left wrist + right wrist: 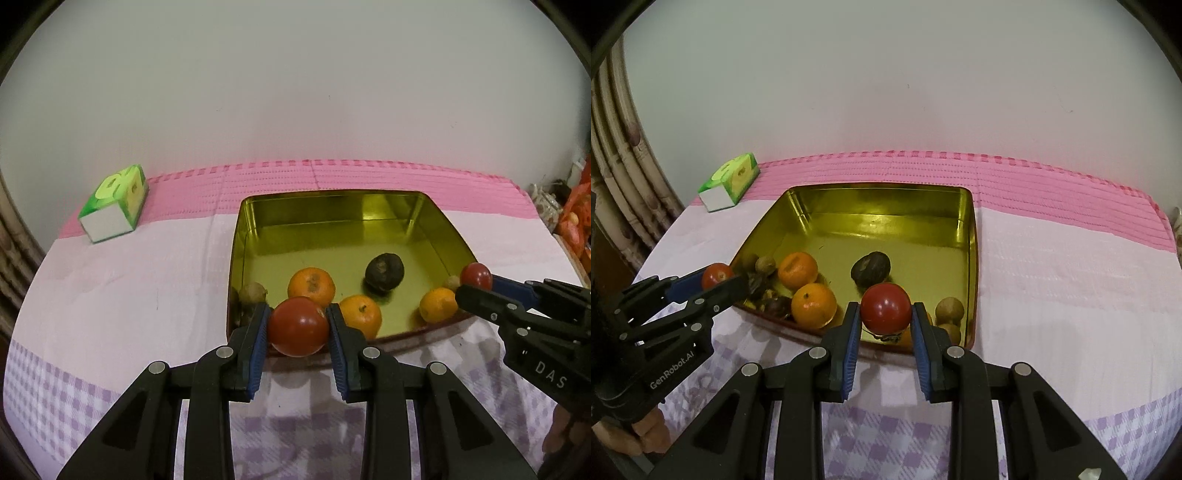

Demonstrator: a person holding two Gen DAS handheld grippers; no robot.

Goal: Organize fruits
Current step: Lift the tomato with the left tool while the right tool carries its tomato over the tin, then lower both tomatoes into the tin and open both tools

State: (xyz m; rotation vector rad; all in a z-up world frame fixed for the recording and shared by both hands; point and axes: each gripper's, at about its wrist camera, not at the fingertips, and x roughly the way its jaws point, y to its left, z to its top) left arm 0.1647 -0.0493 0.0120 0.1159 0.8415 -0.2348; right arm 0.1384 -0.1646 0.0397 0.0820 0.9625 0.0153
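Left gripper: the left gripper [298,326] has its blue pads pressed on either side of a large red tomato [298,326], jaws only as wide as the fruit. It is held just in front of the near rim of the tin, above the cloth. From the right wrist view the same gripper [718,278] comes in from the left with the tomato [716,275] at its tip.

Right gripper: the right gripper [885,312] is clamped on a smaller red tomato [885,308], which sits over the near right part of the tin. In the left wrist view it [476,282] reaches in from the right with that tomato [476,276] at its tip.

Tin: a square gold tin [332,210] stands open on the table.

Fruit in the tin: three oranges [311,286] [361,315] [439,304], a dark wrinkled fruit [384,272] near the middle, and a few small brown round ones [949,310] along the near edge.

Table: a cloth [129,288] with pink, white and lilac check bands covers it.

Far left corner: a green and white tissue box [114,205] lies well apart from the tin.

Person: fingers [646,432] show under the left gripper handle.
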